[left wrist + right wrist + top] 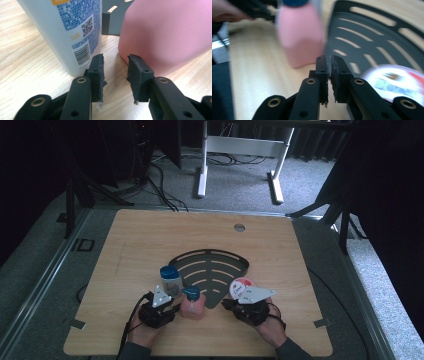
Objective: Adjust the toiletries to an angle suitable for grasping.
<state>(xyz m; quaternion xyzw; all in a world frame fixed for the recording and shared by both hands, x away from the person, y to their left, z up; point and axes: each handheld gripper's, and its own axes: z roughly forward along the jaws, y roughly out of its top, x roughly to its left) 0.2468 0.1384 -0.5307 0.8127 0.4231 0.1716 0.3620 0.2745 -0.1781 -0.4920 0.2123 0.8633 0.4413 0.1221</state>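
Note:
A pink bottle (193, 306) with a blue cap stands at the table's front, just ahead of the black fan-shaped tray (210, 266). A white bottle (170, 281) with a blue cap stands upright to its left. My left gripper (174, 306) is low on the table, pointing at the gap between the two bottles. In the left gripper view it (115, 62) is open and holds nothing, with the white bottle (70, 32) at left and the pink bottle (170, 37) at right. My right gripper (226, 304) is shut and empty (328, 60), aimed toward the pink bottle (299, 37).
A round white tub (241, 288) with a red-printed lid sits at the tray's front right corner, close beside my right gripper; it appears blurred (397, 80) in the right gripper view. The tray's slotted floor (374, 37) is bare. A white desk frame (240, 150) stands beyond the table.

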